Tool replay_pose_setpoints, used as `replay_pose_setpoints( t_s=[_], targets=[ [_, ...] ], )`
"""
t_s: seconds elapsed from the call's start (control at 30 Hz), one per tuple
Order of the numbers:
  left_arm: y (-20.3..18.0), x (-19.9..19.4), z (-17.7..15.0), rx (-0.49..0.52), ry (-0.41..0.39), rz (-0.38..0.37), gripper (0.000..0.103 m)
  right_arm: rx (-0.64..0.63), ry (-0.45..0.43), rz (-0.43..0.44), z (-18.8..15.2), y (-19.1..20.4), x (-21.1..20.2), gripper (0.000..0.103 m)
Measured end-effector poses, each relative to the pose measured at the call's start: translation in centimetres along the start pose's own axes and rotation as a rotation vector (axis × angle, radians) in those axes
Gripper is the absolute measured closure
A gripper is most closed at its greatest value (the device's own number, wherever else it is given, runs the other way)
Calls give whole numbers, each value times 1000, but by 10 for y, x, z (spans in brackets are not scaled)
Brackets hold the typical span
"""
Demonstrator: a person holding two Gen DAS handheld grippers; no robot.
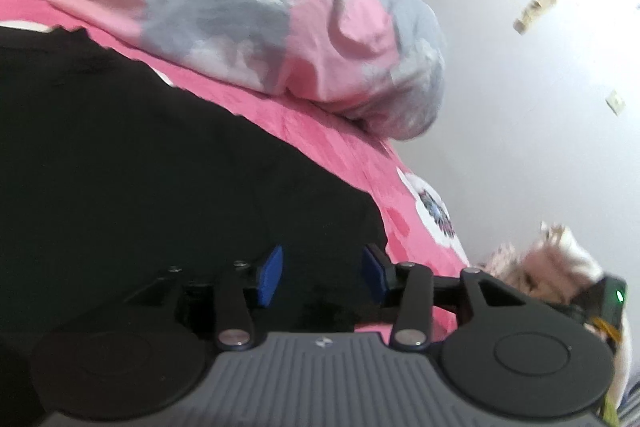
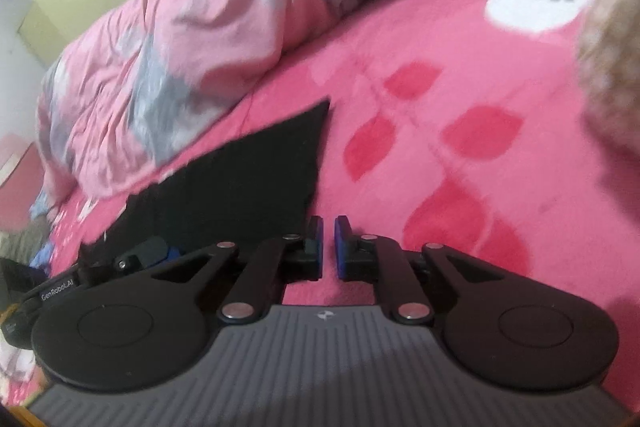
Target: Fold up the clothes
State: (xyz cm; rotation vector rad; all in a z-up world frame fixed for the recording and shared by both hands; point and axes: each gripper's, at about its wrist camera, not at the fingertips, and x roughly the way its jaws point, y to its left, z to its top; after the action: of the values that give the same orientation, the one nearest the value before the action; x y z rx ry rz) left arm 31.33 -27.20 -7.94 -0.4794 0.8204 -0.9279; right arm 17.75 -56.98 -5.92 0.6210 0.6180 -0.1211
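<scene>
Nearest: the left gripper point(image 1: 322, 277), blue pads spread apart with black cloth behind the gap and nothing visibly pinched, and the right gripper point(image 2: 329, 247), fingers nearly pressed together and empty above the pink bedspread point(image 2: 460, 155). Middle ground: the black garment point(image 1: 160, 167) lies flat on the bedspread, one pointed corner point(image 2: 316, 115) reaching just left of the right gripper; it looks partly folded at most, with further folds seemingly left. Far: a rumpled pink-and-grey quilt point(image 1: 260, 7) heaped against the wall.
</scene>
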Motion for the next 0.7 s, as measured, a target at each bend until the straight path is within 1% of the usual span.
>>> replay_pose_setpoints(
  t_s=[0.1,0.2,0.3,0.43,0.5,0.6,0.7],
  targets=[
    [-7,-35,6,-44,-24,-12,57,-26,-54,17,2,6,-39,97],
    [-22,-82,9,-42,-53,3,56,-68,-103,43,0,14,-85,96],
    [-41,-131,2,-8,-76,39,54,-100,-141,95,-6,25,-127,96],
    [-62,-192,-23,56,-98,139,52,-147,-180,196,-15,48,-178,95],
    [-66,-223,-39,72,-131,184,52,-184,-188,240,-19,66,-196,94],
    [-57,-269,-58,69,-194,263,52,-252,-171,299,-24,102,-208,94],
    [-44,-313,-75,58,-259,346,52,-337,-156,354,-29,148,-210,94]
  ],
)
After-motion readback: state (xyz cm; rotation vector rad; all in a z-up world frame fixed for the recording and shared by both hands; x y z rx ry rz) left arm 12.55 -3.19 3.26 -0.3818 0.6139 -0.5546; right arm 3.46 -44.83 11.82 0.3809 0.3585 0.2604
